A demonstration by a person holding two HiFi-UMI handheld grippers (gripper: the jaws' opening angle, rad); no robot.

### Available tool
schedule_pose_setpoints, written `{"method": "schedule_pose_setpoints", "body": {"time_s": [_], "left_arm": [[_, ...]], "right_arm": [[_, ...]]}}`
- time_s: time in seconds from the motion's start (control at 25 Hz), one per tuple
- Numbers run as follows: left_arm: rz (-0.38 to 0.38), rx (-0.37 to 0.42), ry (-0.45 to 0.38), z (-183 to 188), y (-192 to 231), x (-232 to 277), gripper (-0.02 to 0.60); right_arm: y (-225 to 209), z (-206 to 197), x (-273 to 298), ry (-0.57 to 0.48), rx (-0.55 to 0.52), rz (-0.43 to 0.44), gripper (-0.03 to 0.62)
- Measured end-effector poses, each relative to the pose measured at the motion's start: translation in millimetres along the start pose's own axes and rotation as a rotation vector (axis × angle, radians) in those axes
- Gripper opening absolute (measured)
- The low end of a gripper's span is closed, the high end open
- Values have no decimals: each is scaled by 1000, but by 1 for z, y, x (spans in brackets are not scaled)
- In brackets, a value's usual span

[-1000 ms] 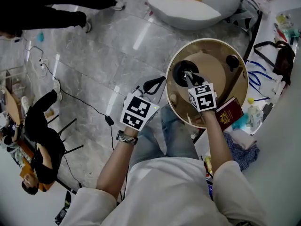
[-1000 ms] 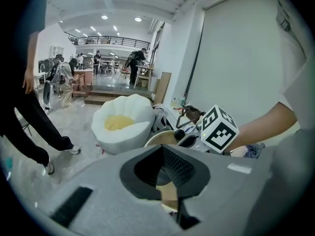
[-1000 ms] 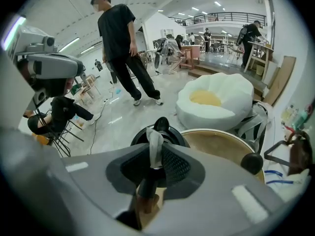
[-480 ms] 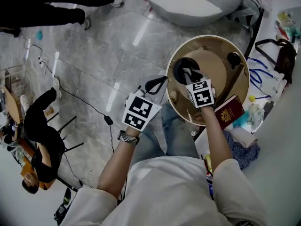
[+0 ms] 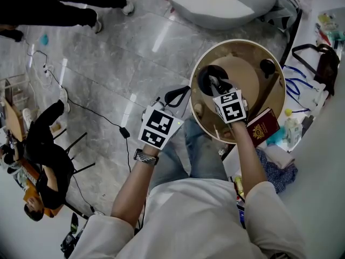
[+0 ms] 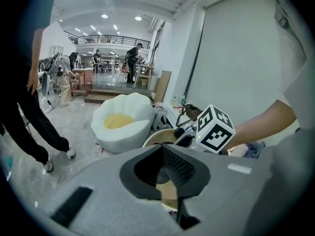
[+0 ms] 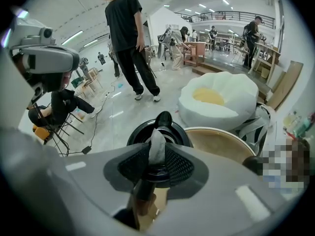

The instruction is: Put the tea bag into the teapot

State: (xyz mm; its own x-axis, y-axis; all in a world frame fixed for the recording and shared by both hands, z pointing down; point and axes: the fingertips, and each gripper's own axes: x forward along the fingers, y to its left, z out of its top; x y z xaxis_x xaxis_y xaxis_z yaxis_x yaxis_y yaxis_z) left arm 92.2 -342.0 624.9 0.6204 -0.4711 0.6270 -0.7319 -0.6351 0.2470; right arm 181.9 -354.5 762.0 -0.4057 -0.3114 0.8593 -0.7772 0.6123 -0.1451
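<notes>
The black teapot (image 5: 207, 80) stands open on the round tan table (image 5: 245, 74). My right gripper (image 5: 216, 84) points down over its mouth. In the right gripper view a white tea bag (image 7: 157, 145) stands upright between the jaws, just above the teapot (image 7: 180, 133). The right gripper (image 7: 157, 157) has just been opening, and a clear gap shows between its jaws, so they do not pinch the bag. My left gripper (image 5: 173, 99) hangs beside the table over the floor. In its own view the left gripper (image 6: 165, 169) is shut and empty.
A small black lid-like piece (image 5: 267, 66) lies at the table's far side. A red booklet (image 5: 262, 128) and clutter sit on the white surface to the right. A white beanbag (image 5: 215, 1) stands beyond the table. People stand and sit on the grey floor (image 5: 108, 63).
The right gripper has edged slightly further over the teapot. The left gripper has stayed where it was.
</notes>
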Motion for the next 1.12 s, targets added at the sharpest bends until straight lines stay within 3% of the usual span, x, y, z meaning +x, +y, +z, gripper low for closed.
{"method": "schedule_pose_setpoints", "body": {"time_s": [0.36,0.44,0.6,1.12], "left_arm": [[-16,0,1,-1,-4,3,3],[-17,0,0,-1,-4,3,3],[-9,-3,2,-2,2,1,3],[-16,-26,4,-6,5,3,3]], "right_arm": [[2,10,-8,-31,-9,-17,95],[2,12,-10,-37,-13,-33,57],[-2,11,-9,-9,-24,-58,23],[-8,8,10,78,-80,-79,15]]}}
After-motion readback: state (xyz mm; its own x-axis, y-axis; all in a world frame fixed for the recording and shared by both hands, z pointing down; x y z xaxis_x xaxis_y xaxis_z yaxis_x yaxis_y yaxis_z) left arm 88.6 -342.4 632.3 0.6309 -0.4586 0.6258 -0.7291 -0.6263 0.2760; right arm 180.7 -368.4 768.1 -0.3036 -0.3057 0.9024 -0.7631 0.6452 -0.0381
